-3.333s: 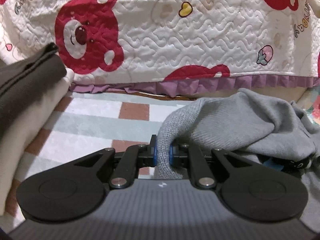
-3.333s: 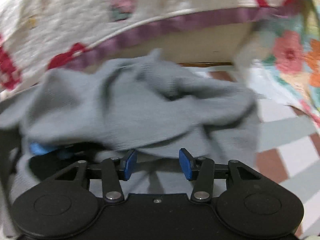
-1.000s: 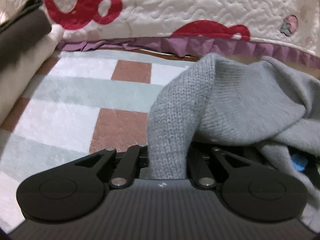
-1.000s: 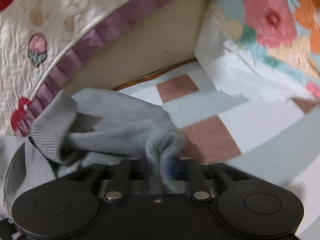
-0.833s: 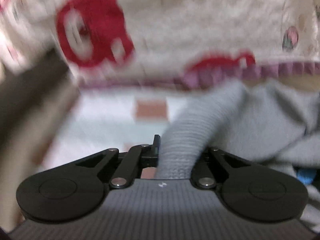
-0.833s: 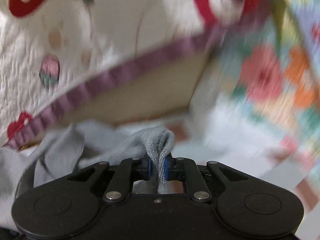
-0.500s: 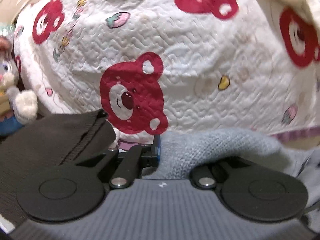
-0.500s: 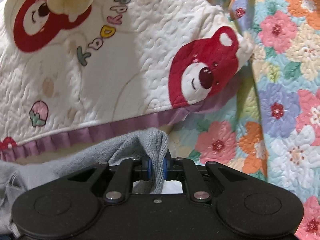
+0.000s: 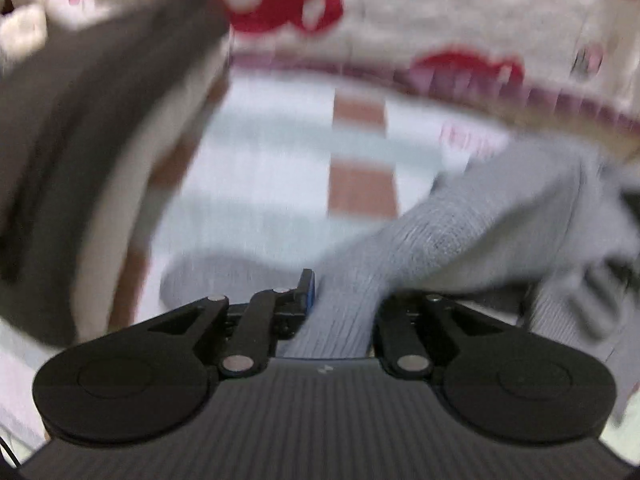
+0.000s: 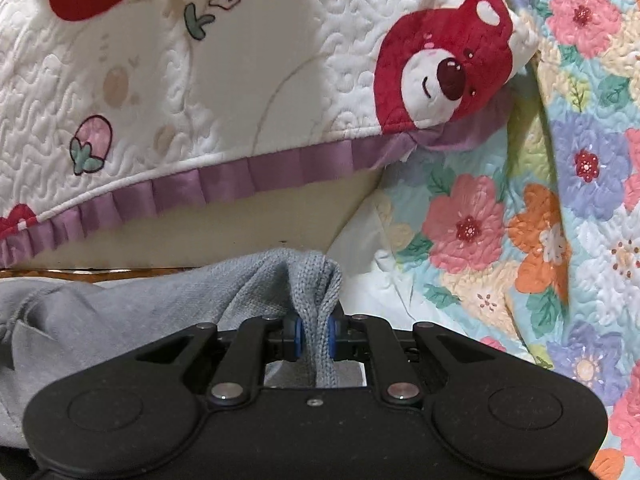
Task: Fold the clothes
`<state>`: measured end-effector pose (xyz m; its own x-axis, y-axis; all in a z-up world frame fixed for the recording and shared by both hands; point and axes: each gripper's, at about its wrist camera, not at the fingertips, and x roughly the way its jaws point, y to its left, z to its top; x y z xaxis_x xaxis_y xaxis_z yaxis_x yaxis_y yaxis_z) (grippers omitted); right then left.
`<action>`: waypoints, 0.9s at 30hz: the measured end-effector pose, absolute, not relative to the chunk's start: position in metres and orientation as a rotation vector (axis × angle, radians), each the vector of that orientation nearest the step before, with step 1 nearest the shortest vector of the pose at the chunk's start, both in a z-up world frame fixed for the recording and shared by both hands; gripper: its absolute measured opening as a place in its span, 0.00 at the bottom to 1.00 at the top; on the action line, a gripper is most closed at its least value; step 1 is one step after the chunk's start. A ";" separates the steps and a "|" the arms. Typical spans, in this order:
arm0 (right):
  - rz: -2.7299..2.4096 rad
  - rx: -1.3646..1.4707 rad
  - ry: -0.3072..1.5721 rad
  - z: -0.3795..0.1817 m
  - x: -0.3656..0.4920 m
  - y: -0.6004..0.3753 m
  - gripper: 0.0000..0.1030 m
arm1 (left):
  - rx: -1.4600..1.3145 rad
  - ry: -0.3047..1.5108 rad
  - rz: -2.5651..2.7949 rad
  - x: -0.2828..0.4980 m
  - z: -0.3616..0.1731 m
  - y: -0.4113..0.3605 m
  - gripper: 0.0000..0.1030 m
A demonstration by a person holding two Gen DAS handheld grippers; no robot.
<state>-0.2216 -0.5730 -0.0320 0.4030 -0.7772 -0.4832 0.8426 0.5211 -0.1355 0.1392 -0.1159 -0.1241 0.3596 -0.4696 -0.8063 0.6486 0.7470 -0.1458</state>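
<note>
Both tongs clenched on one grey knit sweater. Right tongs: blue pads pinch a bunched ridge of knit, sharp and plain to see. Left tongs: a thick roll of the same sweater runs up between the fingers; only the left blue pad shows, the other is buried under knit, but the cloth is wedged tight, so I read it as gripped. Left view is motion-blurred.

Sweater hangs slack between the two tongs, off to the right of the left pair and left of the right pair, sagging toward a checked rug ahead of the left tongs. Not flat, not folded as it lies.

Ahead of both: a quilted bear-print cover with purple frill. Right of the right tongs, a floral quilt. Left of the left tongs, a stack of dark and cream cloth, close by.

Judgement: the garment is held up to be spread or laid. To do it well, draw the tongs apart until the span goes taut, keep both at level height, and lower onto the rug clear of the stack. Bunched grips may slip under pull; steady, no jerks.
</note>
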 end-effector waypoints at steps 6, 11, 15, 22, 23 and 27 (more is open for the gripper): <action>-1.019 0.134 0.568 -0.043 -0.217 -0.577 0.13 | 0.262 0.918 -0.921 0.104 -0.108 -0.116 0.46; -1.015 0.132 0.598 -0.051 -0.215 -0.581 0.14 | 0.343 0.724 -1.019 0.070 -0.078 -0.116 0.52; -1.016 0.134 0.612 -0.053 -0.215 -0.584 0.14 | 0.375 0.644 -1.057 0.069 -0.083 -0.141 0.57; -1.004 0.141 0.599 -0.059 -0.208 -0.581 0.14 | 0.563 0.637 -0.903 0.109 -0.127 -0.204 0.11; -0.990 0.141 0.598 -0.060 -0.208 -0.581 0.14 | 0.561 0.654 -0.891 0.113 -0.130 -0.206 0.05; -1.013 0.164 0.590 -0.053 -0.200 -0.590 0.13 | 0.525 0.526 -0.808 0.113 -0.108 -0.197 0.05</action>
<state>-0.2003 -0.5903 -0.0529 0.3896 -0.7494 -0.5353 0.8353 0.5323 -0.1373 0.1130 -0.1974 -0.1085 0.5801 -0.5303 -0.6183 0.7799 0.5807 0.2336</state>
